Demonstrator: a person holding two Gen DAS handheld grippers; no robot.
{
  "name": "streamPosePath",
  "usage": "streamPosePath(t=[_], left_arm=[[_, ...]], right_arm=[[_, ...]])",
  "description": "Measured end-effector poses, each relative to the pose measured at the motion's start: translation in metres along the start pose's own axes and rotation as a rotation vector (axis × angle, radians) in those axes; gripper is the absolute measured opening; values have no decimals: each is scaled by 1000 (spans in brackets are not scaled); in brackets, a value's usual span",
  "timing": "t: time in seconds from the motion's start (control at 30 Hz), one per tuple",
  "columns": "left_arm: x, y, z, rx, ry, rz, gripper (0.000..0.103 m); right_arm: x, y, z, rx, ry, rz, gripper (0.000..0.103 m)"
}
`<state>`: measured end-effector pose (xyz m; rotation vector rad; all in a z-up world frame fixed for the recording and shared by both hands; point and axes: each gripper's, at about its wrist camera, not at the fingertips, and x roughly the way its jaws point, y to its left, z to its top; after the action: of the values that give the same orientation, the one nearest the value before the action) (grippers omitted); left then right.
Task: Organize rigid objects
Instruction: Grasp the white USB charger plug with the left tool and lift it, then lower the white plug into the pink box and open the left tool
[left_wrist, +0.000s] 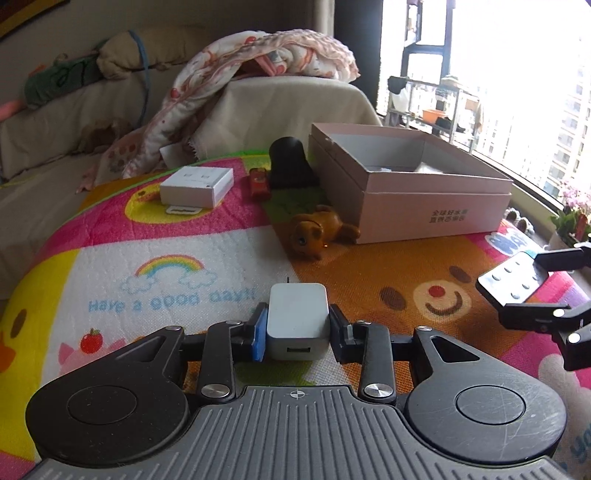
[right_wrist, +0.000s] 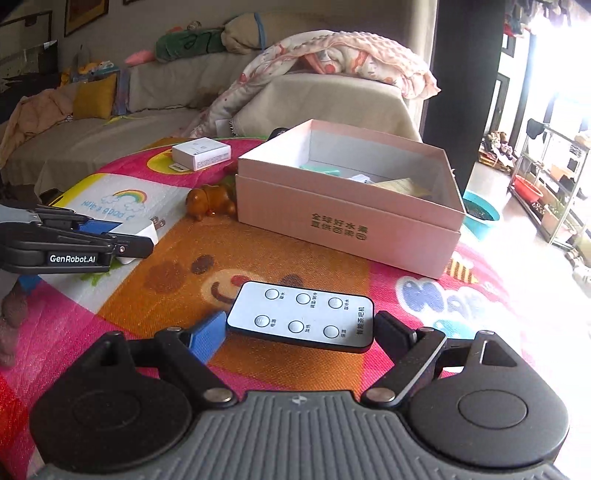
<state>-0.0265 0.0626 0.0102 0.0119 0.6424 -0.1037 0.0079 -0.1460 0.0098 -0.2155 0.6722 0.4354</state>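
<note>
Pink box (right_wrist: 343, 221): open-topped, on the colourful mat (left_wrist: 184, 258) — inside lie a mint-green item (right_wrist: 320, 170), a white piece and a yellowish packet; dark Chinese print on its front wall.
Left gripper (left_wrist: 297, 326): jaws clenched on a white USB charger (left_wrist: 297, 317), held just above the mat; "GenRobot.AI" on its side in the right wrist view.
Right gripper (right_wrist: 300, 332): grasping a small remote (right_wrist: 301, 315) — six round buttons with Chinese labels — near the box front.
Mat writing: "Have a good day!!" under a rainbow.
Other items: white carton (left_wrist: 197, 185), brown toy dog (left_wrist: 317, 230) beside the box.
</note>
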Motion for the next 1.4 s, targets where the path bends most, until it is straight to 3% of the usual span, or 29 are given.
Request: streamPosePath(t=[0.13,0.27,0.43,0.53,0.73,0.83,0.93,1.03,1.1,1.17,1.3,1.4], left_arm=[[-16,-10,2,75,-29,-75,37],[-28,-13,36,57,-81,-168,37],[-35,-29,102,101,-221,-206,37],[-20,-38,133,94,-254,-237,37],[39,-41,159,-58,-164,-328,37],[80,-41,171,-148,-49,-364,37],[96,-35,171,-160,-25,-391,36],[75,-14,161,-166,-120,-388,36],[57,9,150,-216,-191,-371,36],[47,29,139,-256,-214,-327,36],[42,64,109,-319,-168,-251,36],[48,73,88,-326,-86,-242,36]], right_arm=[[-15,-12,-2,-9,-33,-6,87],[-33,-25,8,0,-111,-37,87],[-57,-51,55,27,-293,-113,87],[-55,-70,93,44,-342,-124,87],[-8,-104,164,138,-268,-82,87],[23,-111,192,134,-248,21,87],[50,-109,212,143,-226,-60,87],[50,-114,205,183,-220,-53,87],[39,-115,185,191,-246,-45,87],[27,-111,159,175,-256,-52,87],[14,-99,105,174,-212,4,87],[12,-82,74,137,-177,19,87]])
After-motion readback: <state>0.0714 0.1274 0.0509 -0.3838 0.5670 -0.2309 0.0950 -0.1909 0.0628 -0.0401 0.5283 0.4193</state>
